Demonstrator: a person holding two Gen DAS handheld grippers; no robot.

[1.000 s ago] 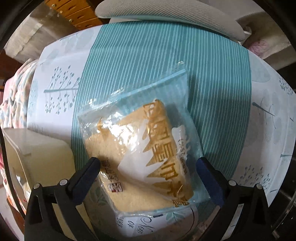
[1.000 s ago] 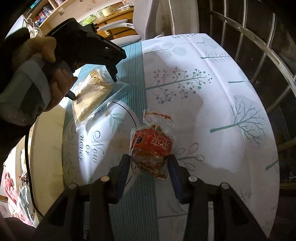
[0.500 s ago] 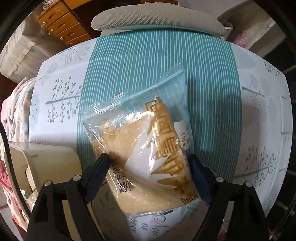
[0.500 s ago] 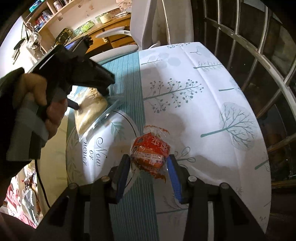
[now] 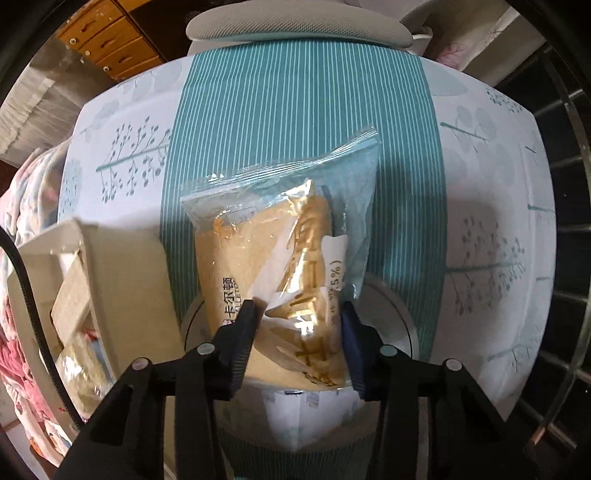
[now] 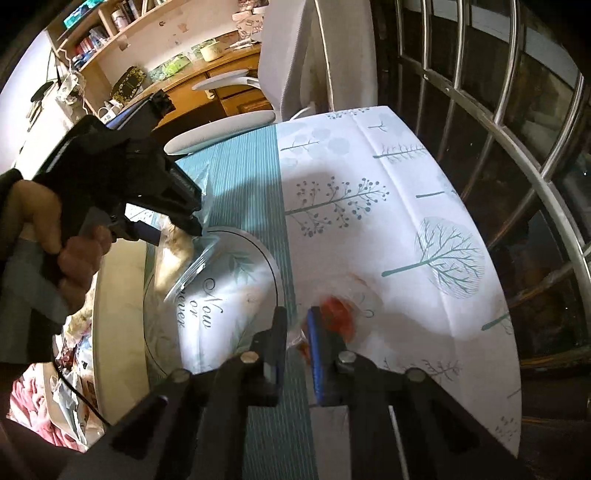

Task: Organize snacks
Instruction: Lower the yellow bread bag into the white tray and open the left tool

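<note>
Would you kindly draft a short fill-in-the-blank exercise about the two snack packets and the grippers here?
1. The left gripper is closing on a clear packet of ____-coloured cake.
2. The right gripper is closing on the wrapper of a ____ snack packet.
3. The round plate bears the words "Now or ____".

Missing words: yellow; red; never

Home: tablecloth (image 6: 406,229), cluttered shelves (image 6: 110,33)

**Both grippers mid-squeeze**

Left gripper (image 5: 299,339) points straight down, jaws closing on the cake packet (image 5: 280,266). Right gripper (image 6: 297,332) tilts steeply down, jaws closing, nearly together, pinching the red snack (image 6: 338,319). Left hand (image 6: 62,243) wraps its handle.
</note>
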